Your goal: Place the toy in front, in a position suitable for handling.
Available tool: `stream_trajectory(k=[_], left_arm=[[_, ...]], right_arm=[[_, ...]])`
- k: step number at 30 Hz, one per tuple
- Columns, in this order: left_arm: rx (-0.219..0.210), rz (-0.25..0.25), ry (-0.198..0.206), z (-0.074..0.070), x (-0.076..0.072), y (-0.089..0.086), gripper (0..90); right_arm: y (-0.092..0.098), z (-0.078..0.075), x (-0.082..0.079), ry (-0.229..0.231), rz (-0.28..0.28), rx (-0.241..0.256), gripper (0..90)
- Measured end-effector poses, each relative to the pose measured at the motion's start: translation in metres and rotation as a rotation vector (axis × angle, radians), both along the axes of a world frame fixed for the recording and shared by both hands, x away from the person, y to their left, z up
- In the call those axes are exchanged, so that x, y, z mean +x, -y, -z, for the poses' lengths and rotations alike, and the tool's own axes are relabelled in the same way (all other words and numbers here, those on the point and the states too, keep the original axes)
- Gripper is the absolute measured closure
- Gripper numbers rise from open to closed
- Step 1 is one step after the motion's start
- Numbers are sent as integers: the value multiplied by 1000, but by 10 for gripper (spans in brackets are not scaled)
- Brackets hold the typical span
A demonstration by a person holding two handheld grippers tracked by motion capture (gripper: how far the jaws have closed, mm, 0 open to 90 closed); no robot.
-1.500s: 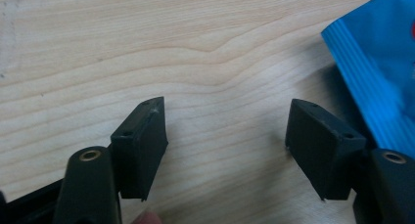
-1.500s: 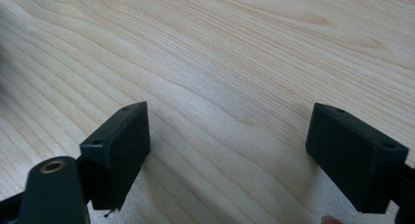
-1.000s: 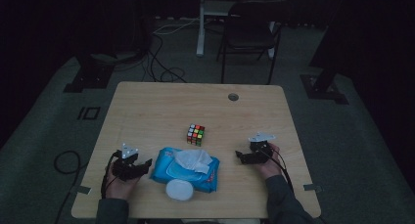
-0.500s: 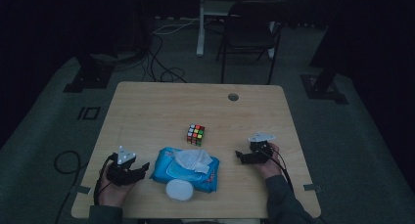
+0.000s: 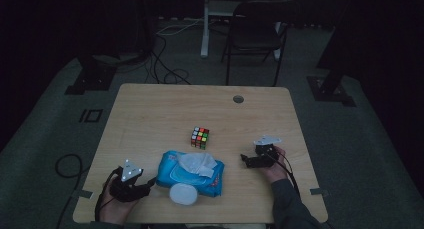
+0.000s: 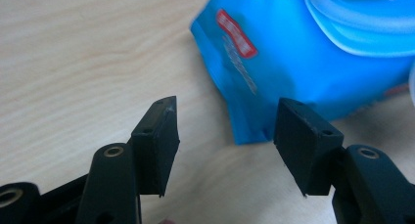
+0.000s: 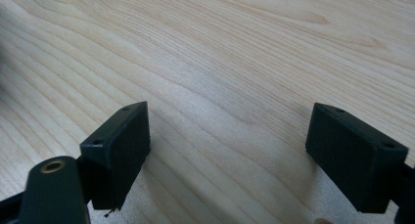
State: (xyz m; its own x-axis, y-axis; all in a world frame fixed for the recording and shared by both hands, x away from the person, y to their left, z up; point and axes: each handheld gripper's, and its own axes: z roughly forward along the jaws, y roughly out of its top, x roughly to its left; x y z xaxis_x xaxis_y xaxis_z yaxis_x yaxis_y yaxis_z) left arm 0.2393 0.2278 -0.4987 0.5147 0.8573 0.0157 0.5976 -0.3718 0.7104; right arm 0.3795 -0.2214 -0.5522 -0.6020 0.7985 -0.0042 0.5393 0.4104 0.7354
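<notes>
we see the wooden table (image 5: 150, 114) with a bright blue wipes pack (image 5: 190, 171) lying flat near its front edge, a soft, crinkled pouch with a red label patch on its side and a paler blue plastic lid frame on top; a white wipe (image 5: 199, 162) is bunched out of the opening, and the round white lid flap (image 5: 183, 193) hangs open at the pack's near edge. beyond it stands a colourful puzzle cube (image 5: 199, 137). our left gripper (image 6: 225, 136) is spread, its jaws facing the pack's corner without touching. our right gripper (image 7: 230, 150) is spread wide over bare wood, well apart from the pack.
</notes>
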Motion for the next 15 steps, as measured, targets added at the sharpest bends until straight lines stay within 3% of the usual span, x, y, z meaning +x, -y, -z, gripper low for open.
stream_trajectory(k=[5, 11, 15], left_arm=[[47, 29, -28, 9, -4, 11, 478], [99, 35, -31, 17, 5, 20, 733], [118, 40, -24, 18, 8, 25, 815]], right_arm=[[0, 0, 0, 0, 3, 1, 164], [0, 0, 0, 0, 3, 1, 163], [0, 0, 0, 0, 3, 1, 163]])
